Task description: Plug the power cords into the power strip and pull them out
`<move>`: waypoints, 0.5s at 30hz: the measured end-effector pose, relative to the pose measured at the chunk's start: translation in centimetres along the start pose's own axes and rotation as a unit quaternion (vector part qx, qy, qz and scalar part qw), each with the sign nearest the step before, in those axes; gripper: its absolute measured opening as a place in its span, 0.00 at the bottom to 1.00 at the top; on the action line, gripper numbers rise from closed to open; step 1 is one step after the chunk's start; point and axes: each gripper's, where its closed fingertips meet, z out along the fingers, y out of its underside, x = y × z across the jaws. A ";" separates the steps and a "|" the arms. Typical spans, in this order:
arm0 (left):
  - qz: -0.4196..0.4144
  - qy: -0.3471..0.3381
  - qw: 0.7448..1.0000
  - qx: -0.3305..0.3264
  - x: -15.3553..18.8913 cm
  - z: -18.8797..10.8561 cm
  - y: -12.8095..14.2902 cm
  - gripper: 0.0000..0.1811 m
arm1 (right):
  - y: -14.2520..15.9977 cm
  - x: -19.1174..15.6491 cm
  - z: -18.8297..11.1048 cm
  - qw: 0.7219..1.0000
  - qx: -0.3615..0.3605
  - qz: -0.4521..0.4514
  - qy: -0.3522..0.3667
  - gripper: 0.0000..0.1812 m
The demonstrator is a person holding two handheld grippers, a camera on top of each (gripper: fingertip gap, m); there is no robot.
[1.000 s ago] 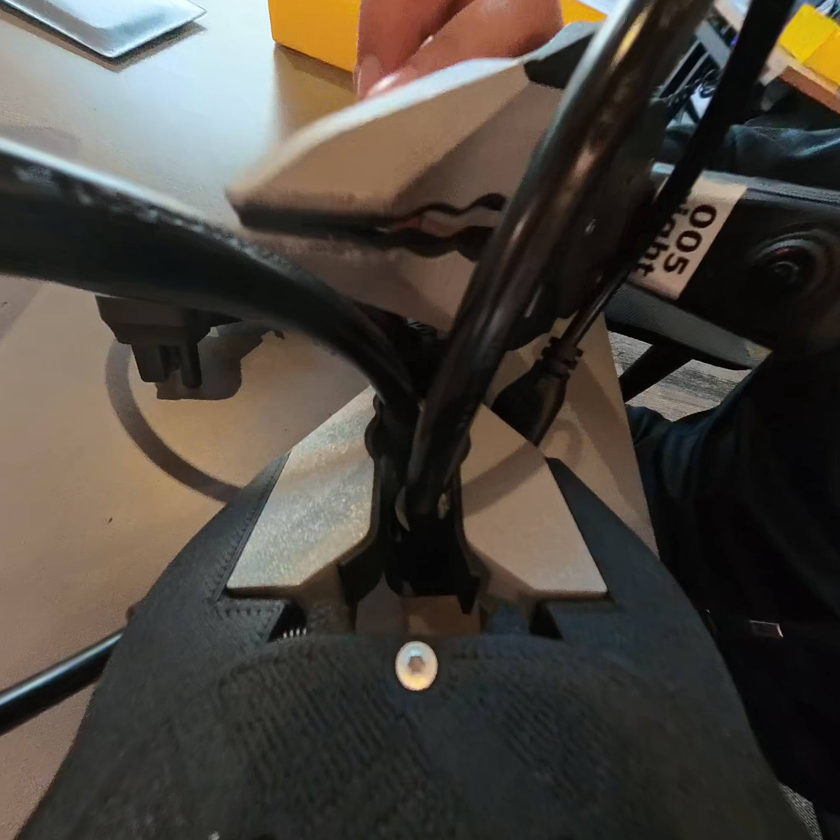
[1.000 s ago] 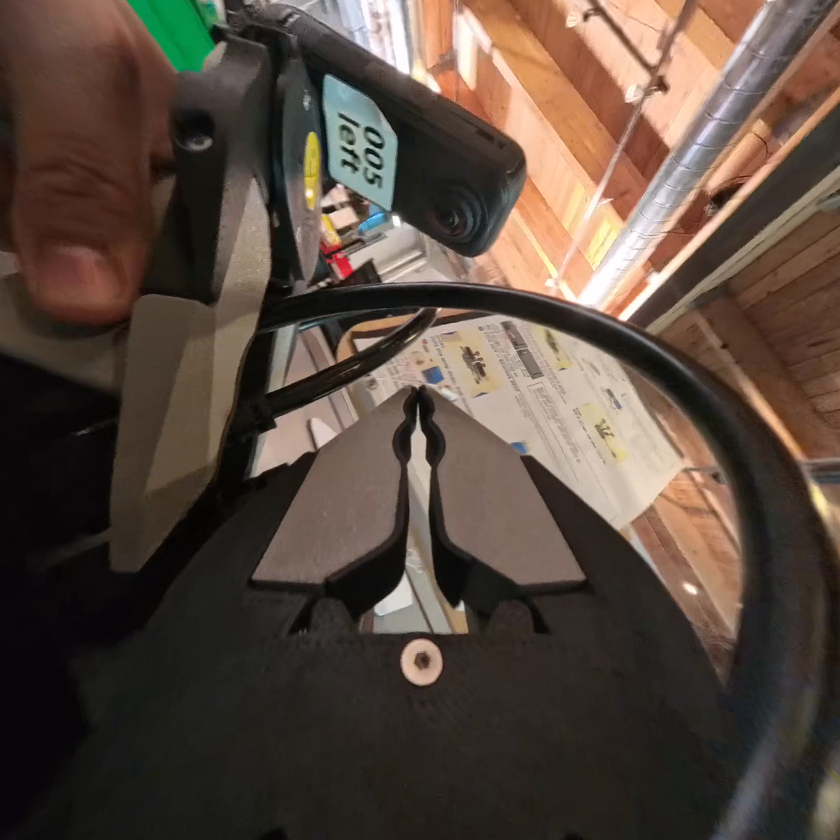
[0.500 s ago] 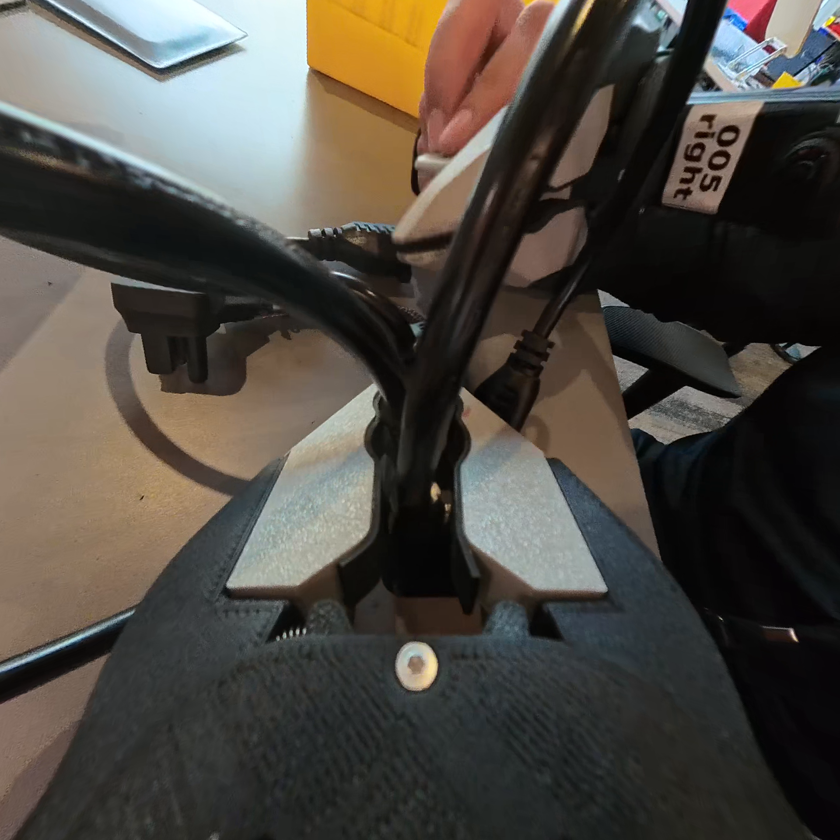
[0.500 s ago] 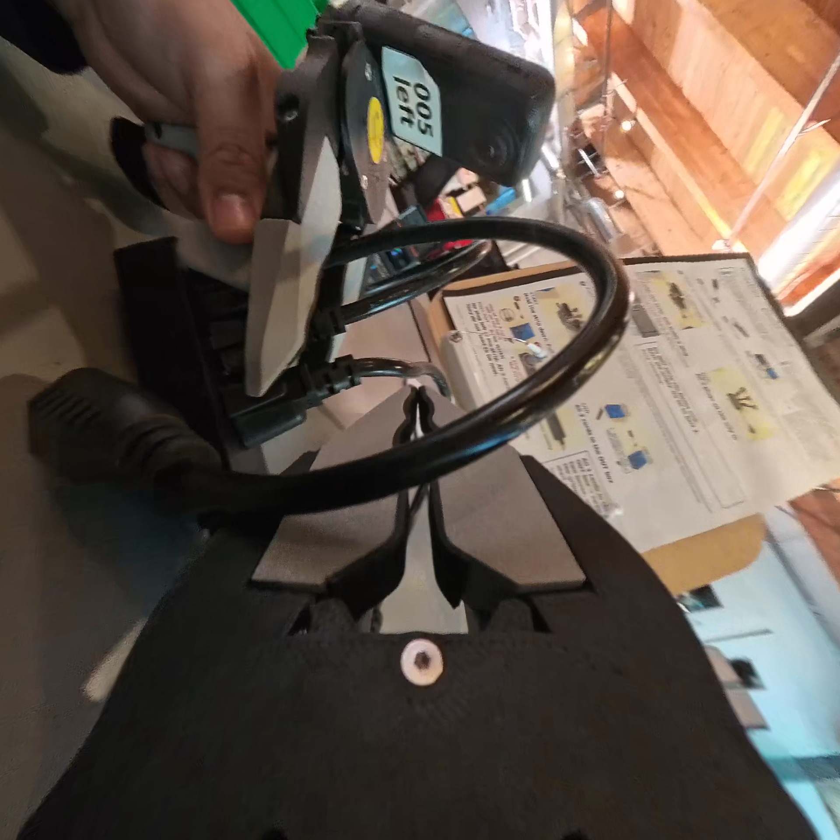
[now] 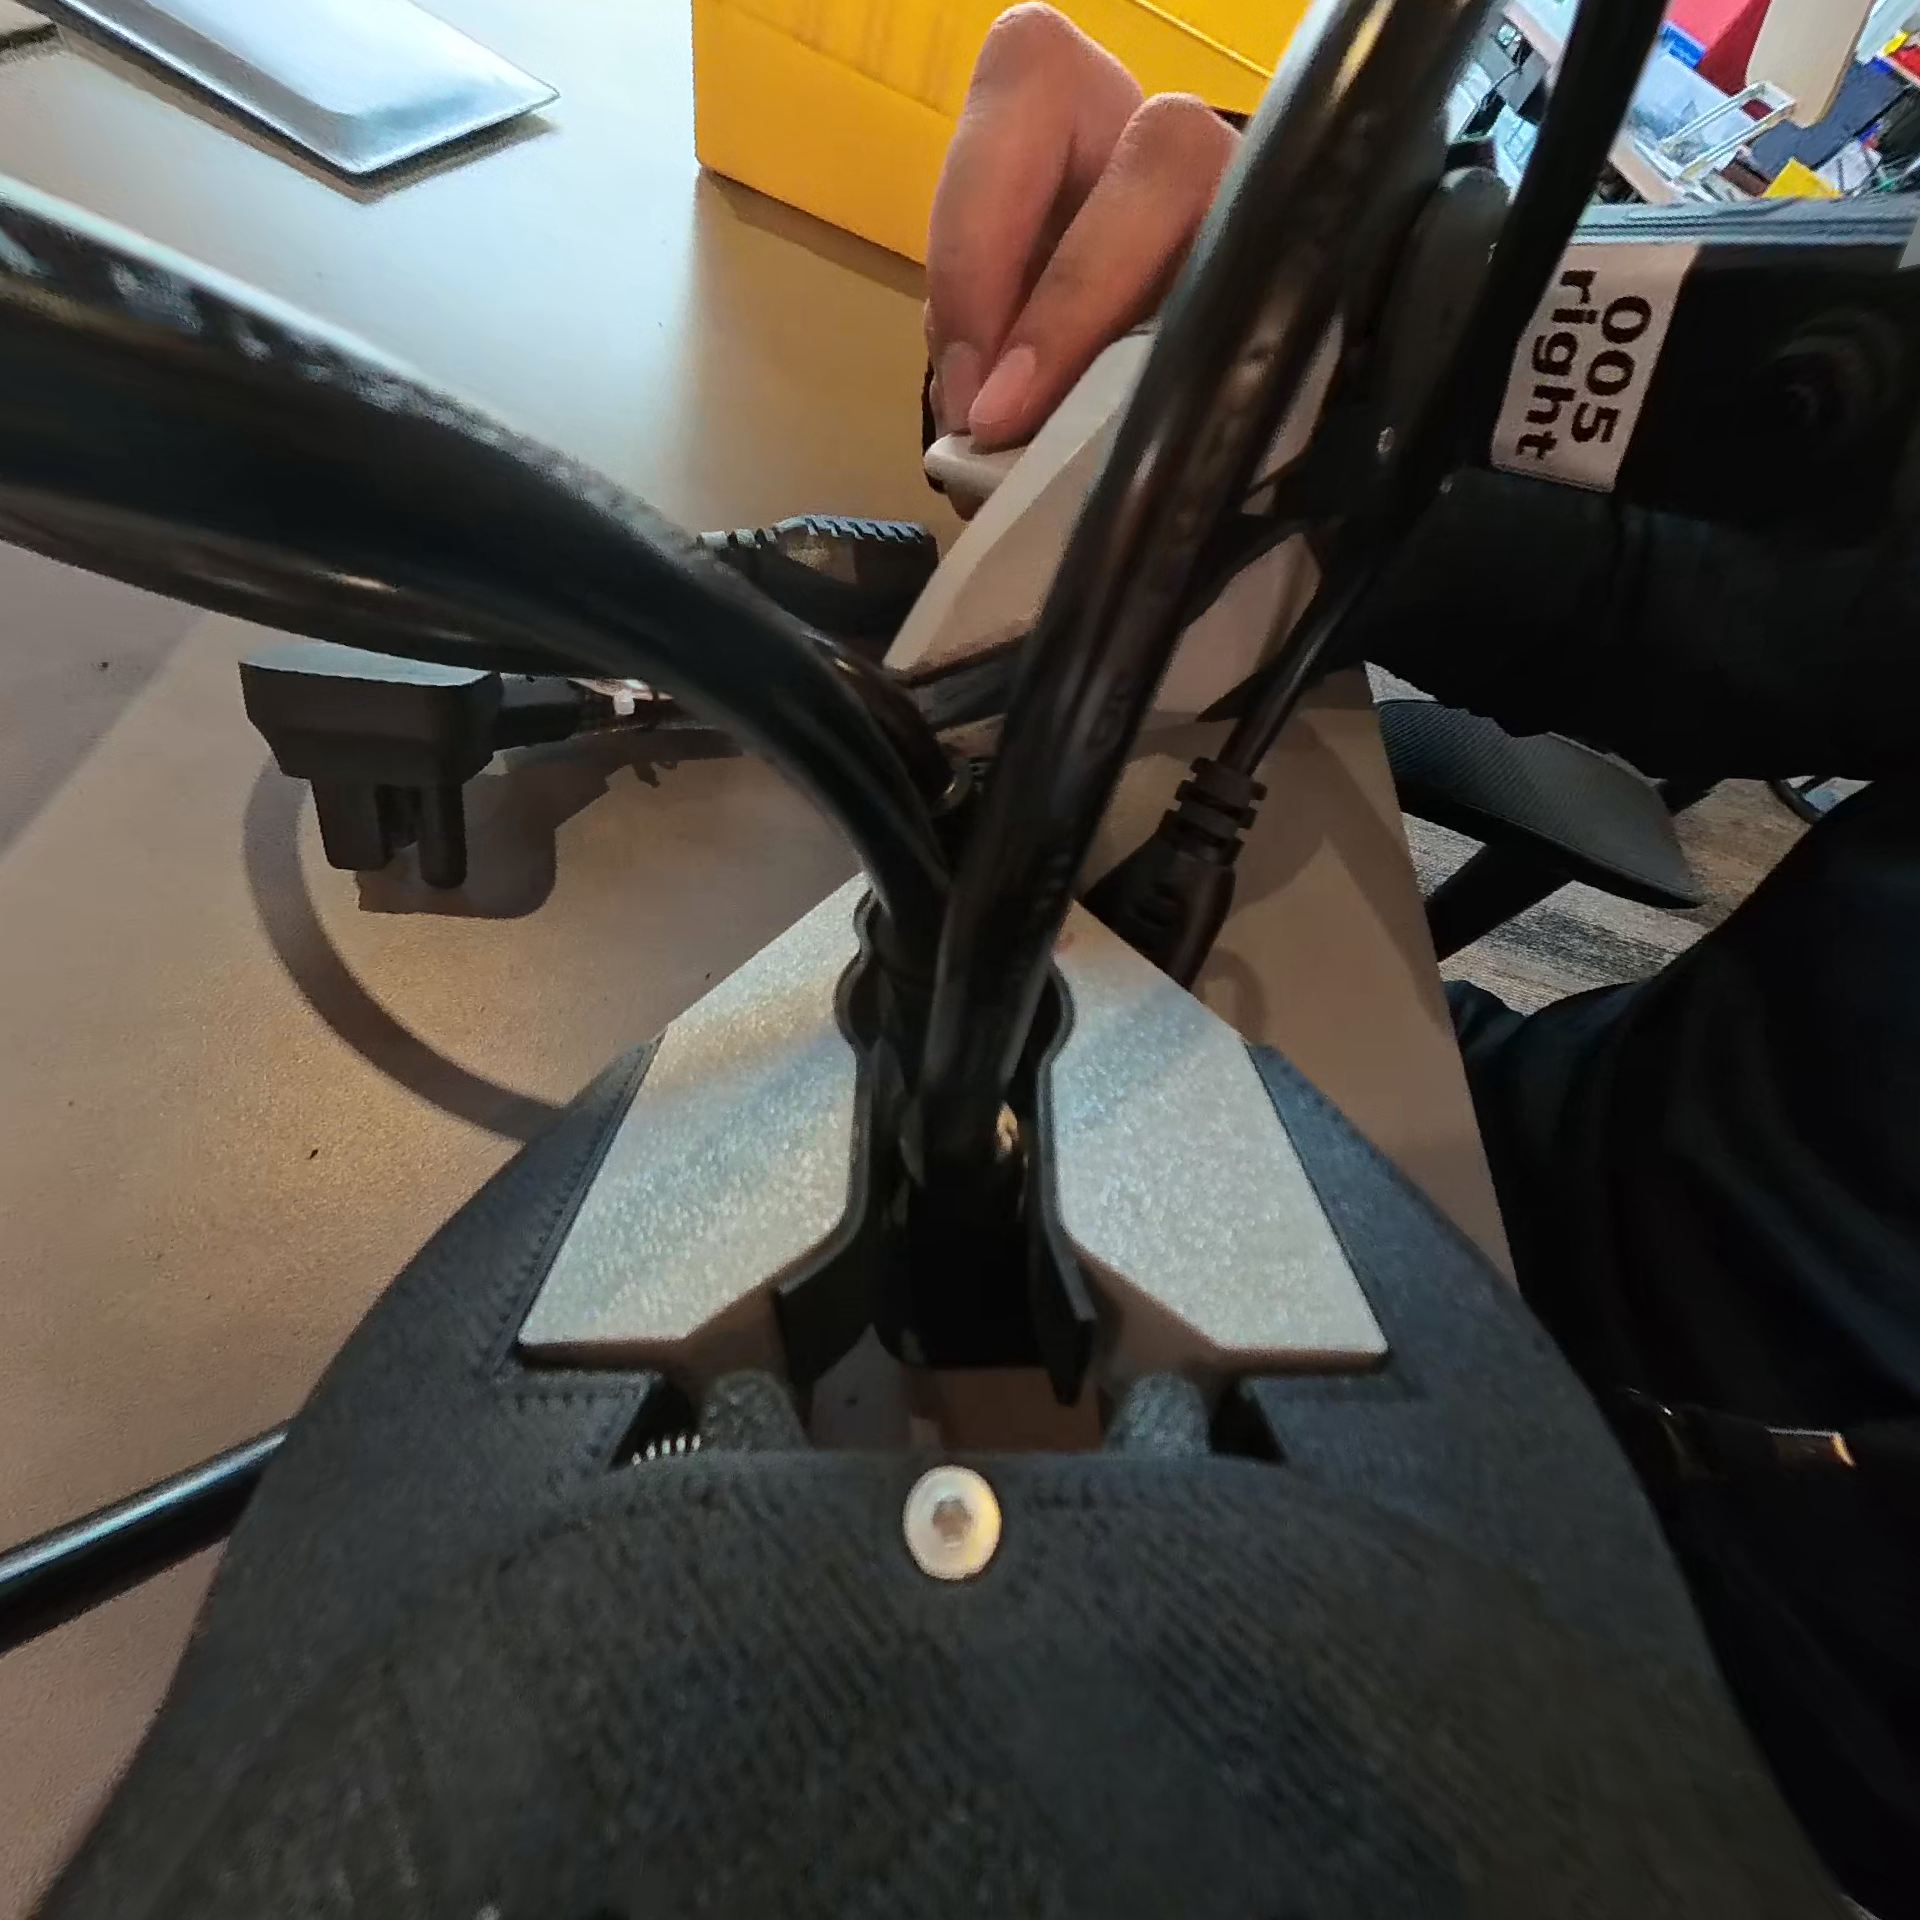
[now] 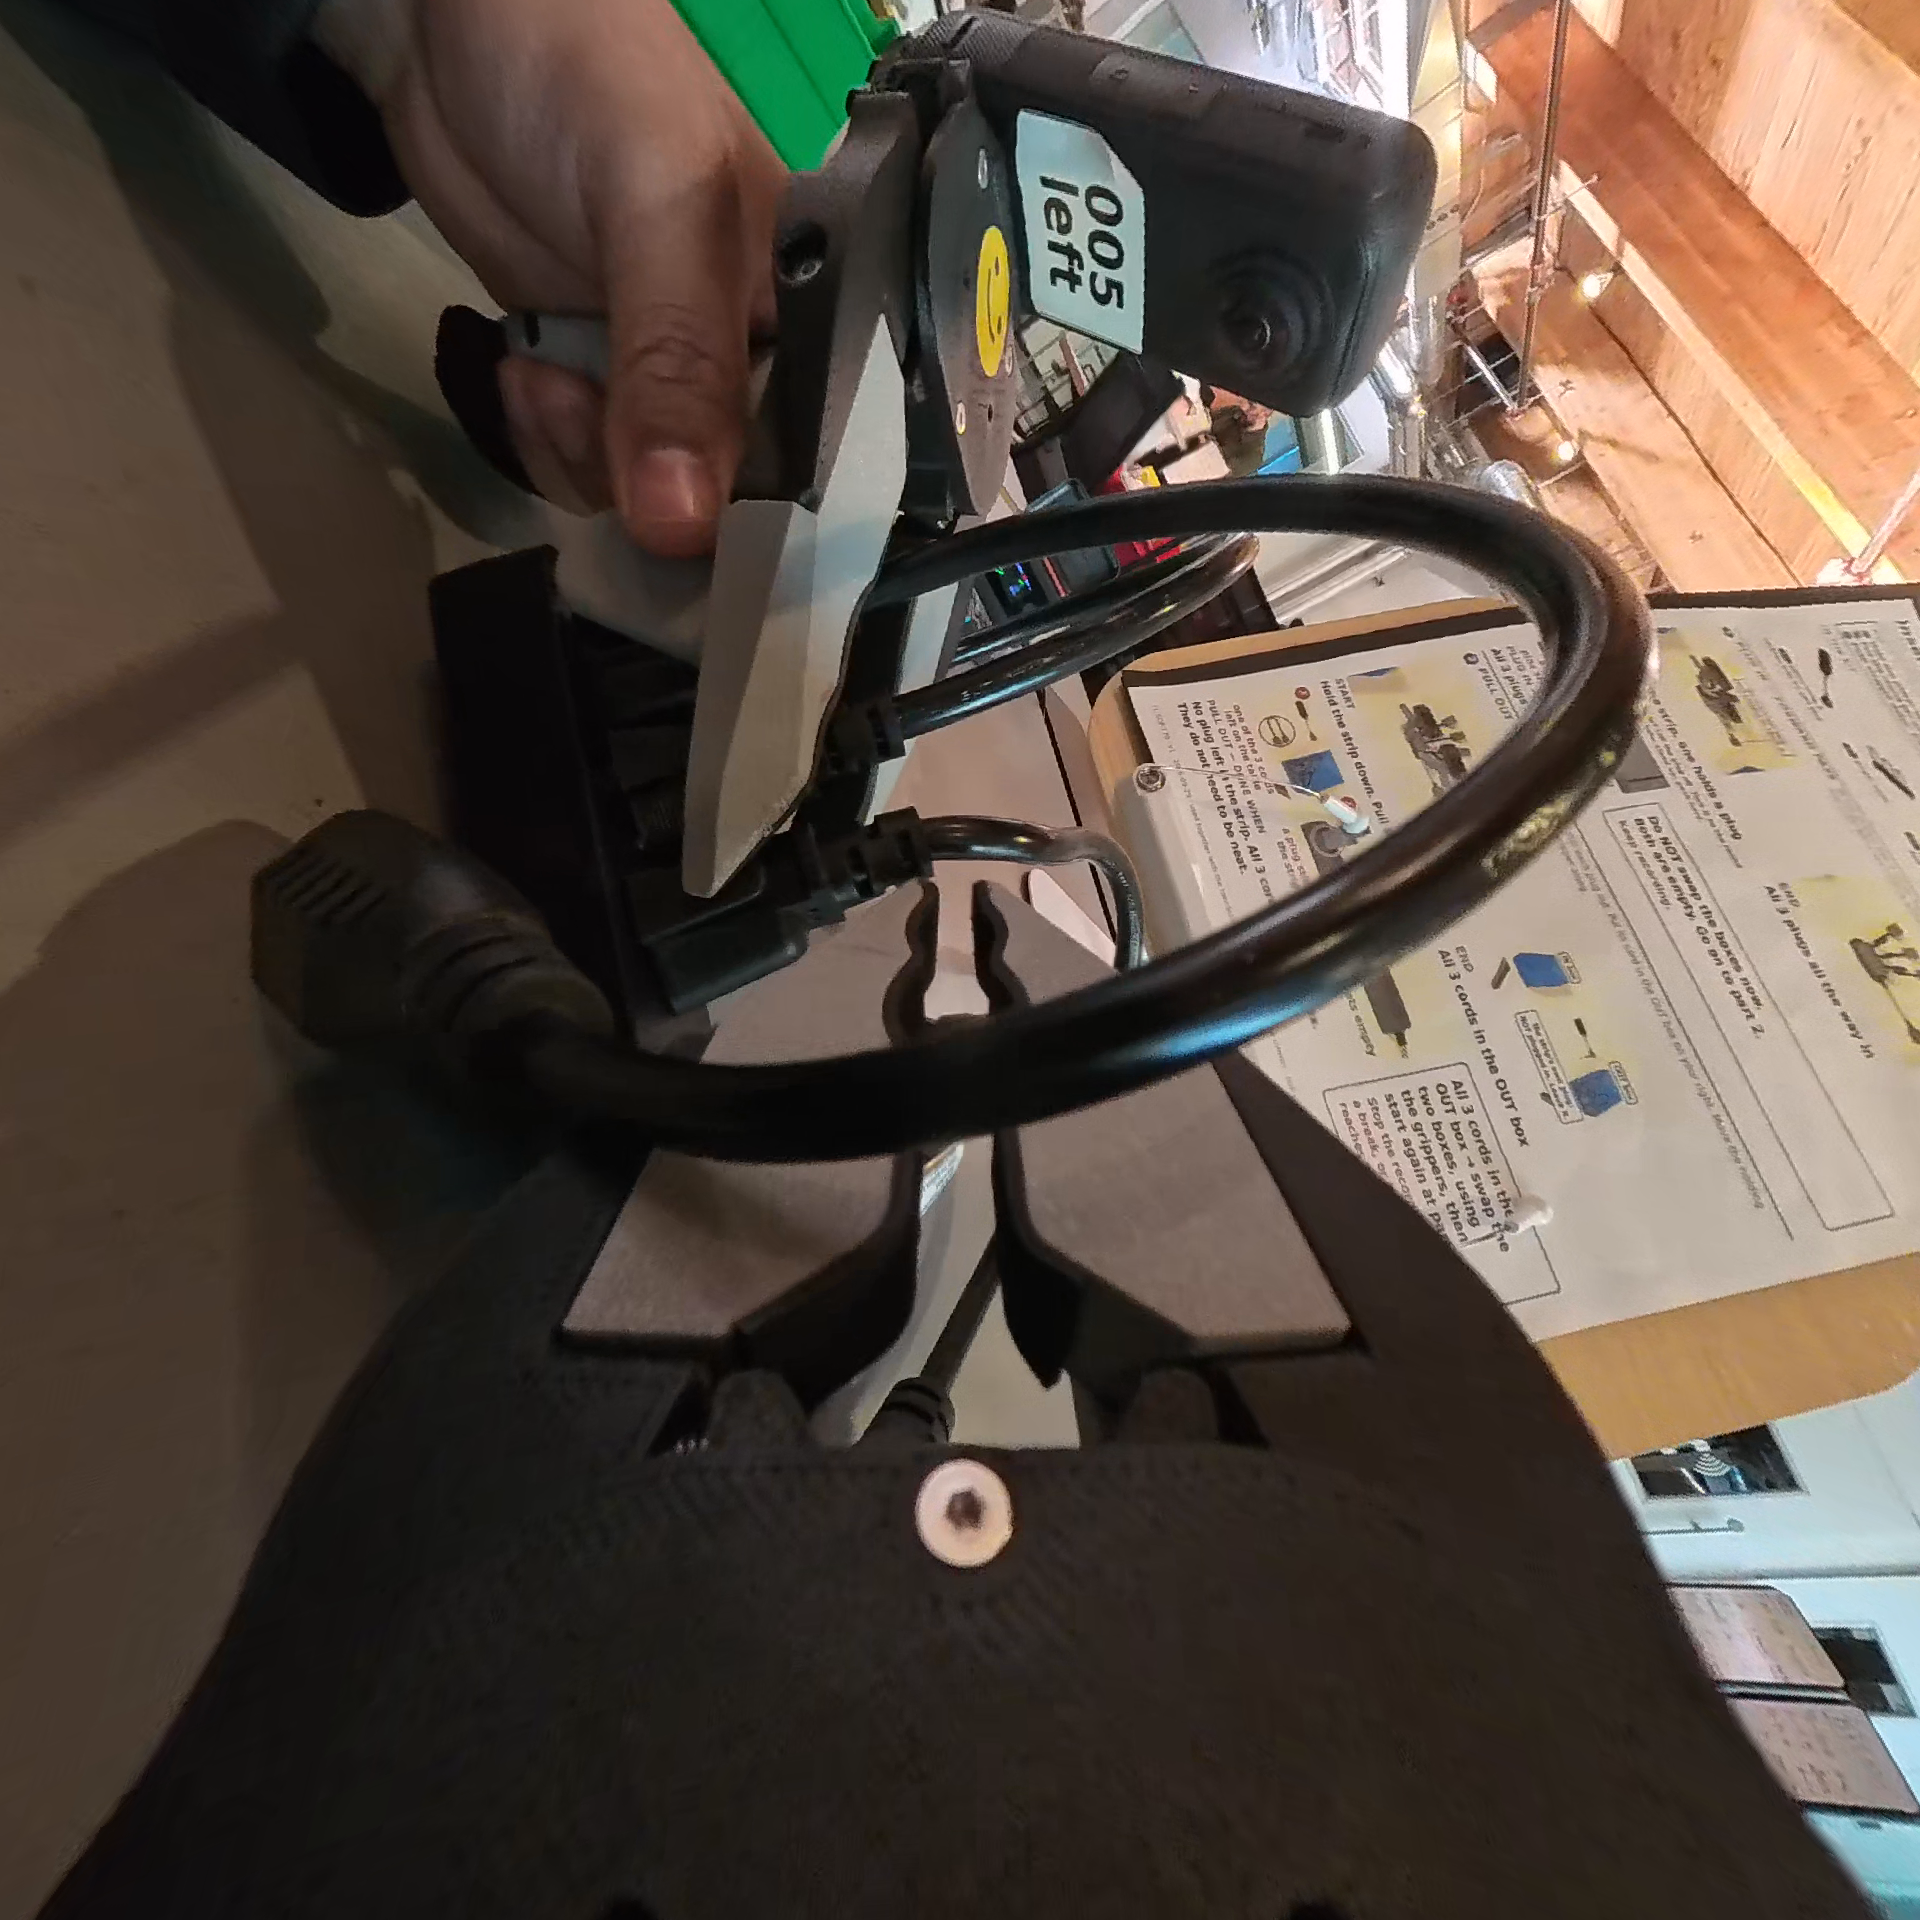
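My left gripper [image 5: 954, 1039] is shut on a black power cord plug [image 5: 961, 1164]. A thick black cord [image 5: 436, 540] and a second cord [image 5: 1132, 582] rise out from between its fingers. In the right wrist view the left gripper [image 6: 727, 862], held by a hand, points down onto the black power strip [image 6: 499, 717], where small plugs [image 6: 727, 951] sit. My right gripper [image 6: 954, 904] has its jaws slightly apart and grips nothing. The thick cord [image 6: 1455, 894] loops across its fingers and ends in a bulky connector [image 6: 405, 945]. The right gripper also shows in the left wrist view [image 5: 1049, 582].
A loose flat black plug [image 5: 374, 727] with prongs lies on the brown table [image 5: 260, 1143] at left. A yellow box [image 5: 831, 114] and a silver sheet [image 5: 343, 83] stand at the far edge. An instruction sheet on a board [image 6: 1558, 935] lies to the right. An office chair [image 5: 1538, 810] stands beyond the table edge. Some 4 centimetres of space lies between my two pairs of fingers.
The right wrist view swung down from the ceiling to the table and power strip, and the right jaws parted slightly. The right gripper drew back from the left camera. The left grip held.
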 end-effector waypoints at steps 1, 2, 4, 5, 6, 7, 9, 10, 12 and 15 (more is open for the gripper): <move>0.000 0.001 1.000 0.001 0.0 0.0 0.0 0.13 | 0.0 0.0 0.0 1.000 0.001 0.005 0.000 0.01; -0.001 0.001 1.000 0.002 0.0 0.0 0.0 0.13 | 0.0 0.1 0.0 1.000 0.003 0.014 0.000 0.01; -0.002 0.001 1.000 0.003 0.0 0.1 0.0 0.13 | 0.1 0.3 0.0 0.999 0.008 0.038 -0.004 0.01; -0.001 0.001 1.000 0.003 0.0 0.1 0.0 0.13 | 0.2 0.4 0.0 0.999 0.008 0.048 -0.005 0.01; 0.000 0.000 1.000 0.003 0.0 0.1 0.0 0.13 | 0.4 0.5 0.0 0.998 0.006 0.056 -0.005 0.01; 0.001 0.000 1.000 0.003 0.0 0.1 0.0 0.13 | 0.7 0.6 0.1 0.998 0.000 0.061 -0.004 0.01; 0.003 -0.001 1.000 0.003 0.1 0.1 -0.1 0.13 | 1.5 0.9 0.2 0.998 -0.017 0.064 0.003 0.00; 0.003 -0.001 1.000 0.003 0.1 0.1 -0.1 0.13 | 2.0 1.0 0.3 0.998 -0.028 0.064 0.005 0.00; 0.004 -0.001 1.000 0.003 0.1 0.1 0.0 0.13 | 3.0 0.9 0.6 0.997 -0.050 0.065 0.004 0.00; 0.005 -0.002 1.000 0.003 0.1 0.1 -0.1 0.13 | 4.3 0.9 0.9 0.995 -0.077 0.064 0.011 0.00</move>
